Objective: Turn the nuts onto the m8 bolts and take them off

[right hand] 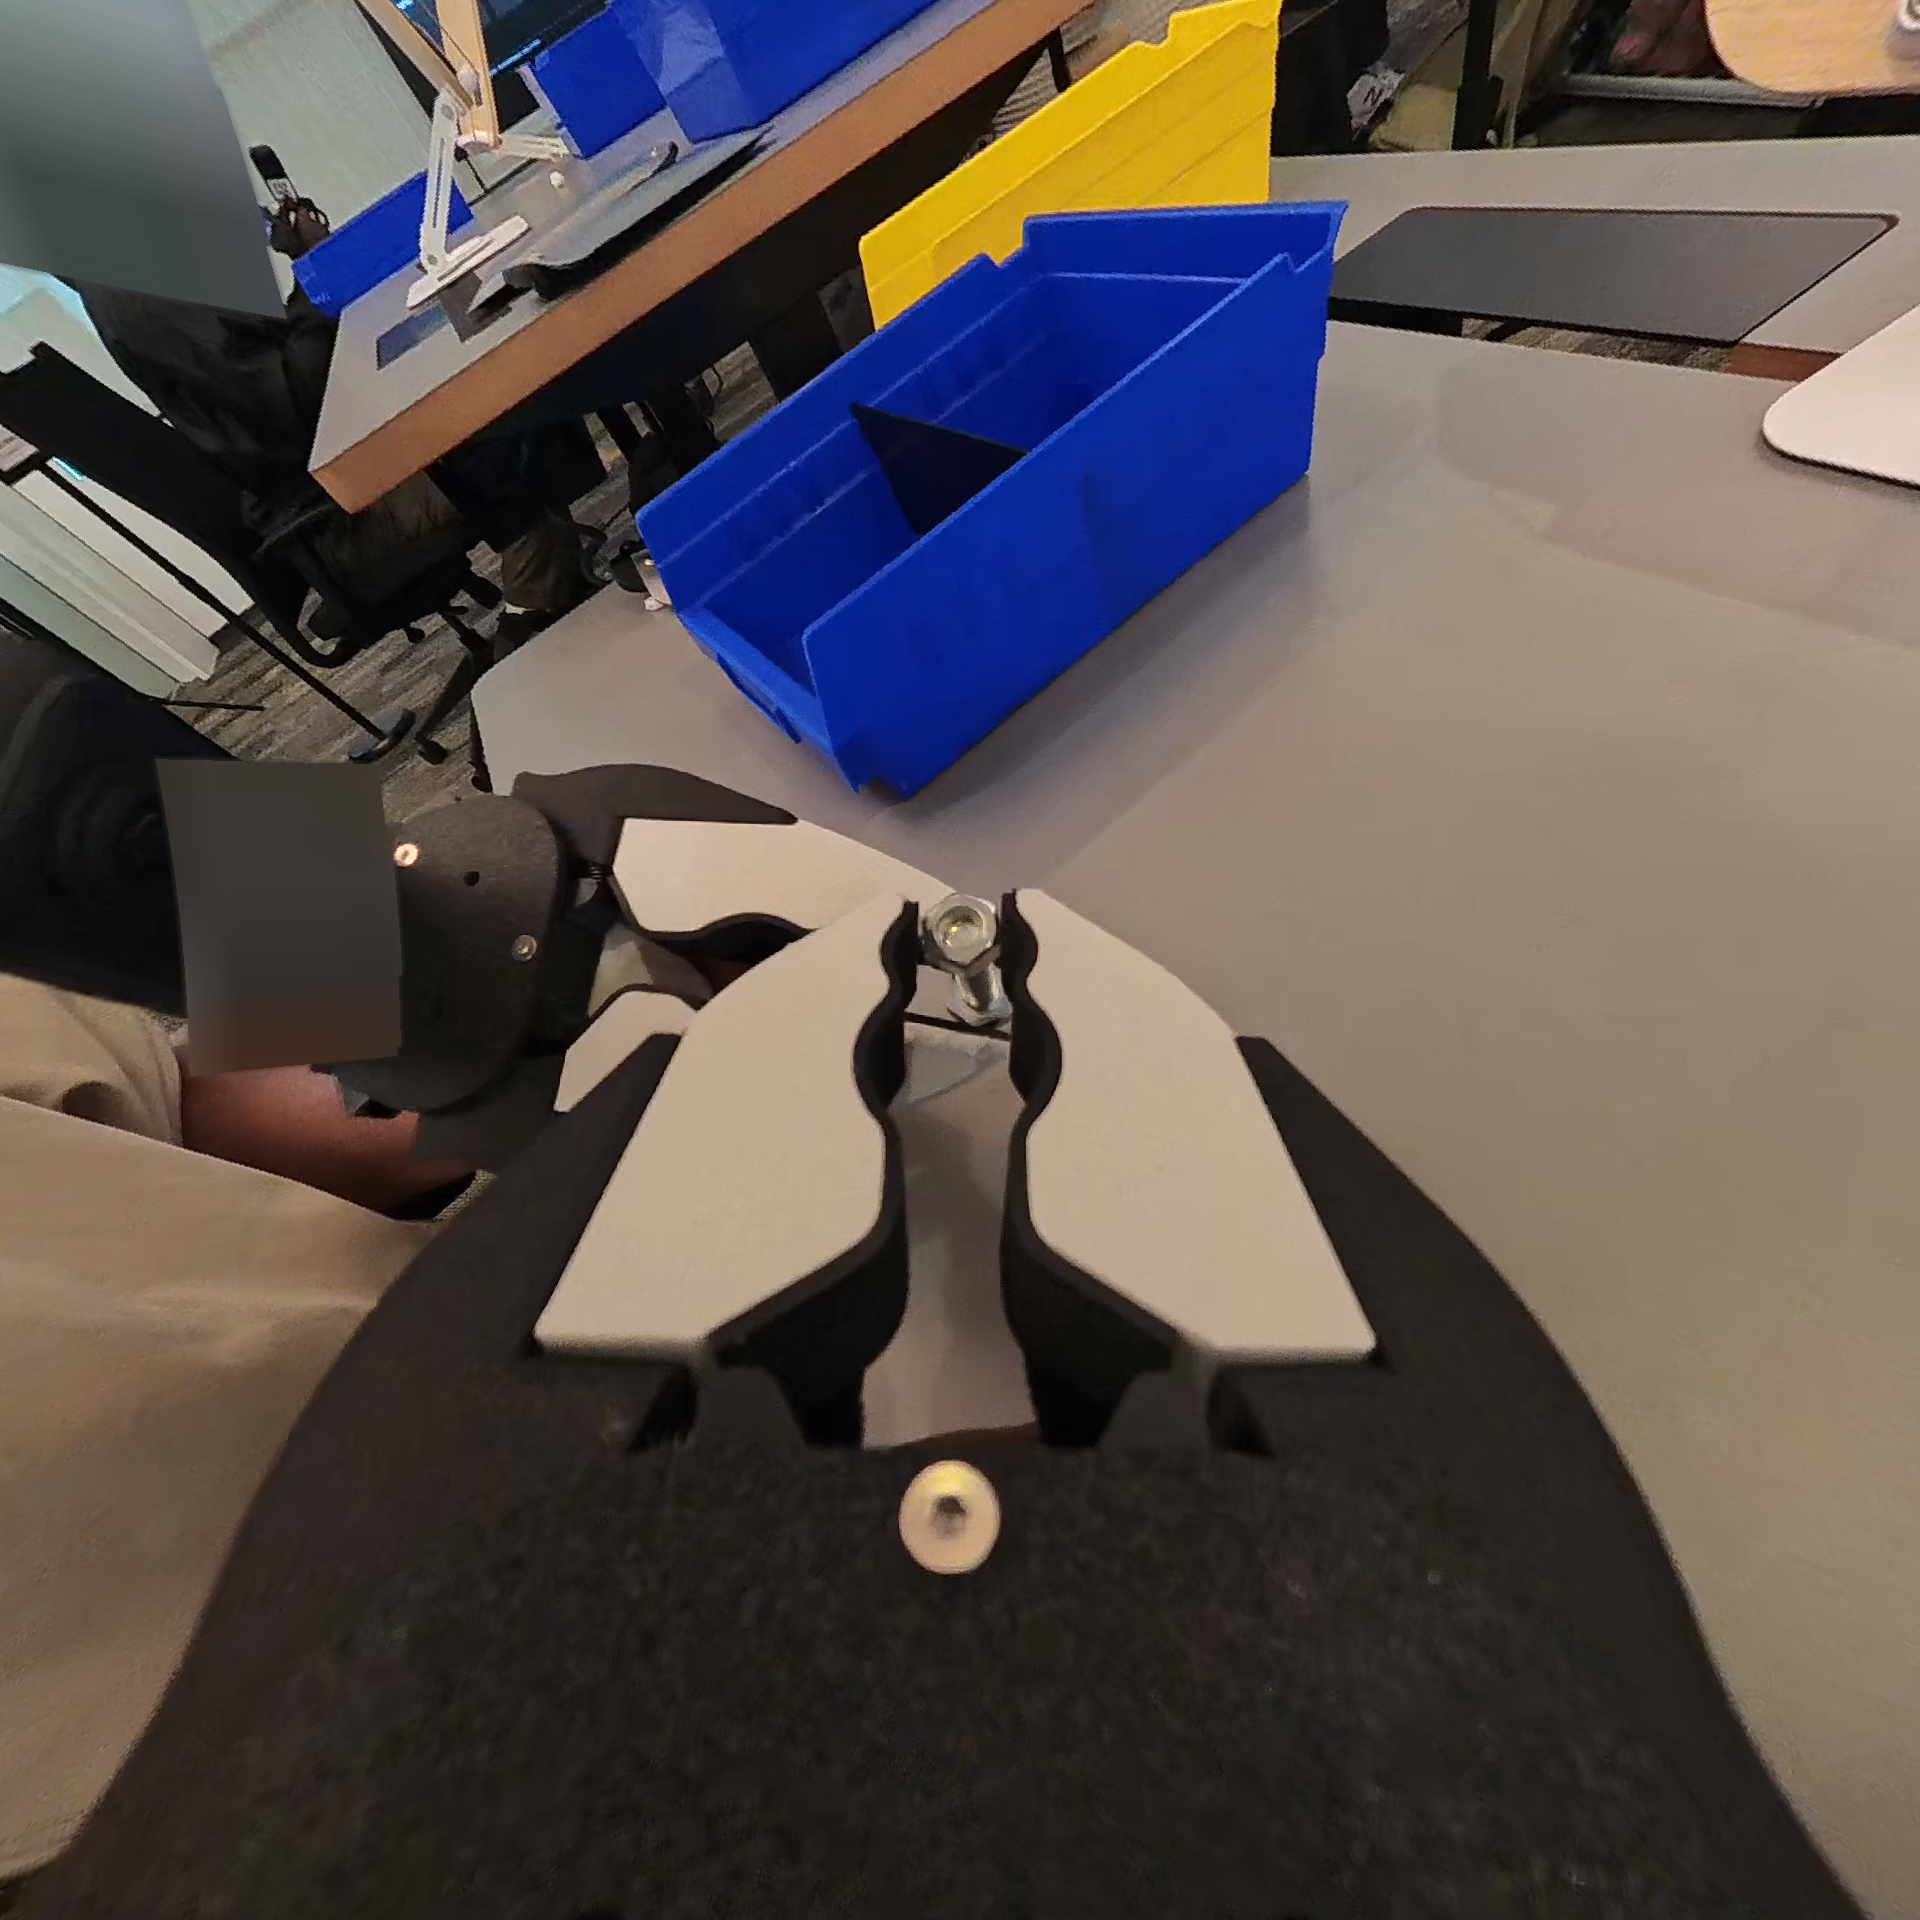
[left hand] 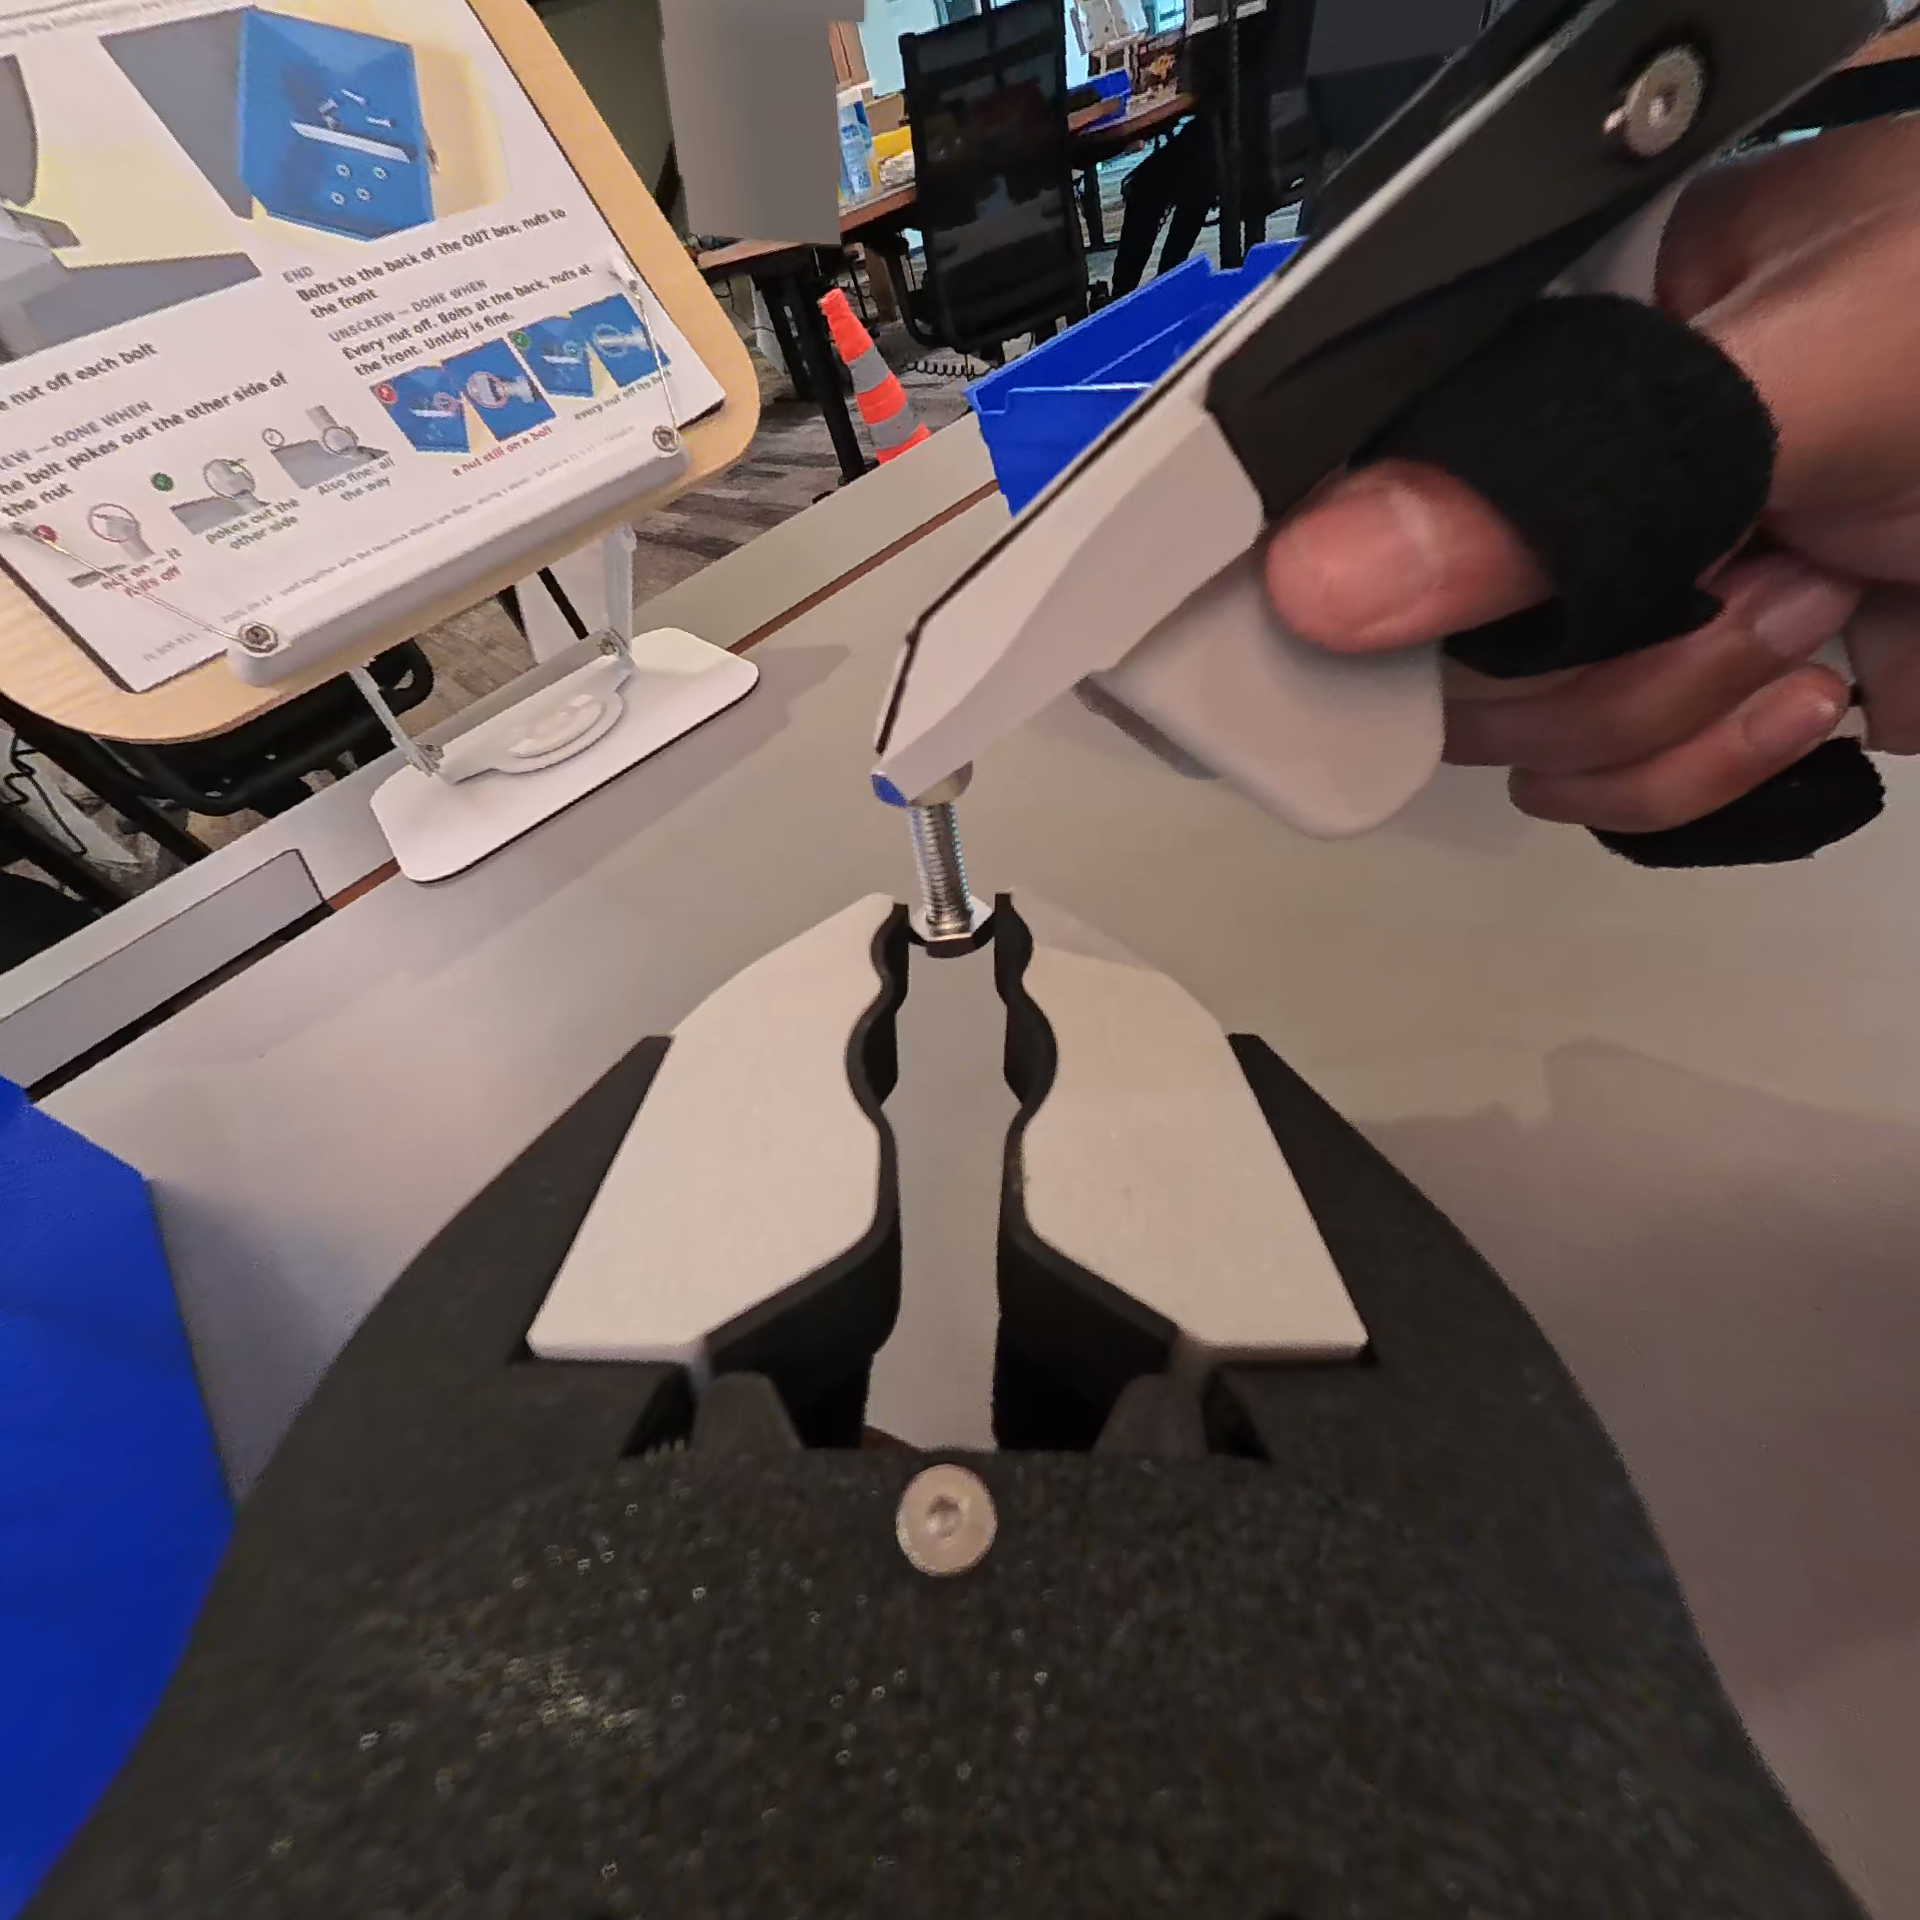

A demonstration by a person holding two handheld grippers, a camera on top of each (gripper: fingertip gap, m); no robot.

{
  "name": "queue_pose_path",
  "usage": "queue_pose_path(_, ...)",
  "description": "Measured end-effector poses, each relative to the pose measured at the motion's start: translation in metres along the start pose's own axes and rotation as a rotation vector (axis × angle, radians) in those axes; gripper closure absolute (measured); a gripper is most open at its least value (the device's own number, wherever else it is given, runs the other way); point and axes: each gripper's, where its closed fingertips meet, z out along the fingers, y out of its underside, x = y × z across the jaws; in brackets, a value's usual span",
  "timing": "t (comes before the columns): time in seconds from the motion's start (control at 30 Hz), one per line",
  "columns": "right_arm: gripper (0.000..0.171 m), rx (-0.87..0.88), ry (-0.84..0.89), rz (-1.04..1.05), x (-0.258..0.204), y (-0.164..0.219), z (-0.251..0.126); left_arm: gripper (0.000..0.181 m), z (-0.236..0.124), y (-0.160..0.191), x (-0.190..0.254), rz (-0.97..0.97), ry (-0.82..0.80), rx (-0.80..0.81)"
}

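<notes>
The nut [left hand: 948,928] is clamped by the left hand-held gripper [left hand: 948,920], the bolt [right hand: 958,928] head by the right hand-held gripper [right hand: 961,920]; relative turning is probably needed next.

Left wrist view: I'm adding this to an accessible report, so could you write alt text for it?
Left gripper pinches a nut on the lower end of an upright bolt, whose head the right gripper, held in a hand, grips from above. Behind on the grey table are an instruction sheet on a stand and a blue bin.
</notes>
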Motion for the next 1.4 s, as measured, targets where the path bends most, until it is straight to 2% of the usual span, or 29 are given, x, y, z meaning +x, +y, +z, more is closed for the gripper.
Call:
queue_pose_path(0.63,0.147,0.045,-0.026,-0.018,-0.003,-0.009,-0.006,0.166,0.001,-0.006,0.005,-0.08,0.067,0.029)
queue_pose_path(0.8,0.147,0.11,0.044,-0.02,0.025,-0.023,-0.034,0.166,0.0,-0.002,0.001,-0.061,0.056,0.014)
queue_pose_path(0.87,0.147,0.057,0.112,-0.027,0.046,-0.007,-0.049,0.166,0.0,0.003,-0.005,-0.072,0.048,0.0)
queue_pose_path(1.03,0.144,-0.17,0.384,-0.094,0.083,0.081,-0.092,0.166,0.003,0.021,-0.019,-0.101,0.023,-0.025)
queue_pose_path(1.17,0.148,-0.295,0.491,-0.045,0.1,0.148,-0.095,0.166,0.004,0.029,-0.018,-0.108,0.033,-0.029)
queue_pose_path(1.23,0.152,-0.303,0.515,-0.062,0.103,0.149,-0.094,0.166,0.007,0.031,-0.017,-0.108,0.037,-0.035)
queue_pose_path(1.4,0.149,-0.184,0.575,-0.096,0.111,0.127,-0.095,0.166,0.007,0.029,-0.018,-0.1,0.026,-0.023)
